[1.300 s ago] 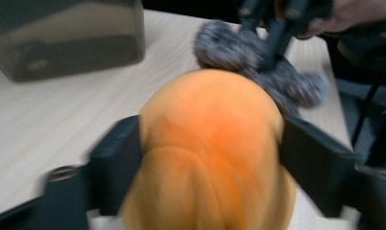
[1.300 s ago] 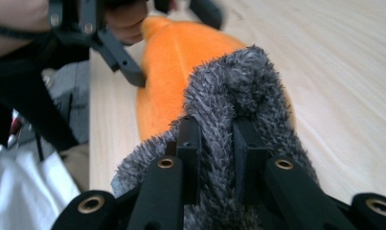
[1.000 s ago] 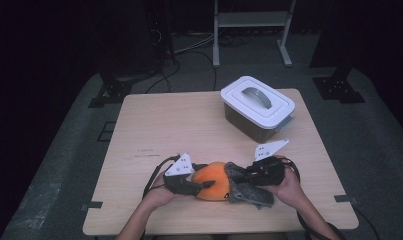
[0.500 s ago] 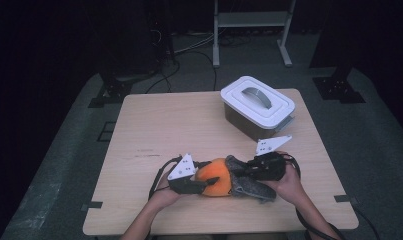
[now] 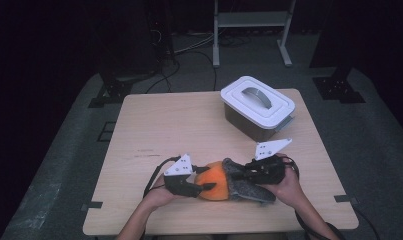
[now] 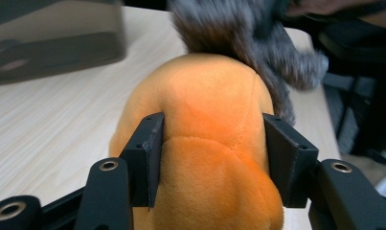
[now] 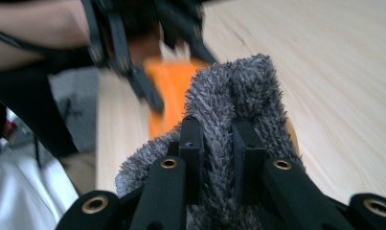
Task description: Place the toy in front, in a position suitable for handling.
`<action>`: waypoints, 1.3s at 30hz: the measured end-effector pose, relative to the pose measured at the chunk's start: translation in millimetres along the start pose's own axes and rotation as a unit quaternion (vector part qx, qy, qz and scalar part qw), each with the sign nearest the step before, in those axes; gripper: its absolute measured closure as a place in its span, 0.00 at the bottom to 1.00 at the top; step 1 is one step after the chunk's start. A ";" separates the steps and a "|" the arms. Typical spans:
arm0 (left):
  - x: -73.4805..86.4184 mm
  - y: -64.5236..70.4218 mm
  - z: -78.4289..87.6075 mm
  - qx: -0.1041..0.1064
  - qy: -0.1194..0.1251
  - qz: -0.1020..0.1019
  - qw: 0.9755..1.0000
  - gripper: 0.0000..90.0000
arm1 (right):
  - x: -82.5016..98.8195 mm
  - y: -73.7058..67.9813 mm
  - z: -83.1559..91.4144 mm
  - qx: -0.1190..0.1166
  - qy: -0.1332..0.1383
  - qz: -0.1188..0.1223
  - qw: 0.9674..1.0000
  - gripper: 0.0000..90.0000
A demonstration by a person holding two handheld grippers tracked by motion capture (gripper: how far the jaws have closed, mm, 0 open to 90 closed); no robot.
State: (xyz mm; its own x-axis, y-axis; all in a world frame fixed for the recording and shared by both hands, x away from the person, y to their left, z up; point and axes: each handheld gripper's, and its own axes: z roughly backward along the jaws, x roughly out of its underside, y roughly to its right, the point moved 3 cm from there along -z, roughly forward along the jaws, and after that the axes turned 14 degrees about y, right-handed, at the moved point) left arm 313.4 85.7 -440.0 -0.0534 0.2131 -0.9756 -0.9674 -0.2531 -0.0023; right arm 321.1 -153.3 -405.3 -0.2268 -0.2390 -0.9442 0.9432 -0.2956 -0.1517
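An orange plush toy (image 5: pixel 212 185) lies near the table's front edge with a grey fuzzy cloth (image 5: pixel 249 188) wrapped over its right end. My left gripper (image 5: pixel 201 187) is shut on the toy's left end. In the left gripper view its jaws, which have just been closing, press into both sides of the orange plush toy (image 6: pixel 214 143), with the grey cloth (image 6: pixel 257 43) beyond. My right gripper (image 5: pixel 239 175) is shut on the cloth. In the right gripper view its jaws pinch a fold of the grey cloth (image 7: pixel 238 96), with the orange toy (image 7: pixel 174 91) behind.
A dark bin with a white handled lid (image 5: pixel 257 105) stands at the back right of the wooden table (image 5: pixel 164 130). A metal rack's legs (image 5: pixel 216 45) and cables lie on the floor beyond the table.
The right gripper has shifted slightly with the grey cloth against the orange toy. The left hand has stayed in place on the toy.
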 end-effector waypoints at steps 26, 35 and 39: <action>6.4 -15.0 19.8 -0.015 -0.020 0.017 1.000 0.52 | 23.6 16.8 1.9 0.011 -0.040 -0.038 0.998 0.84; 6.9 -14.4 20.4 -0.009 -0.024 0.017 1.000 0.52 | 7.3 7.3 -4.3 -0.002 -0.015 -0.026 1.000 0.84; 8.5 -15.8 21.6 -0.008 -0.022 0.022 0.999 0.52 | 16.0 13.4 -5.9 0.001 -0.030 -0.035 0.999 0.84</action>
State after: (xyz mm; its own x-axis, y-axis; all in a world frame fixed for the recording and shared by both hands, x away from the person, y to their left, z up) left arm 322.9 111.9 -443.5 -0.1070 0.2423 -0.9643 -0.9600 -0.2776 0.0368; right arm 331.6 -155.6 -424.1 -0.3069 -0.2730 -0.9118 0.9239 -0.3154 -0.2165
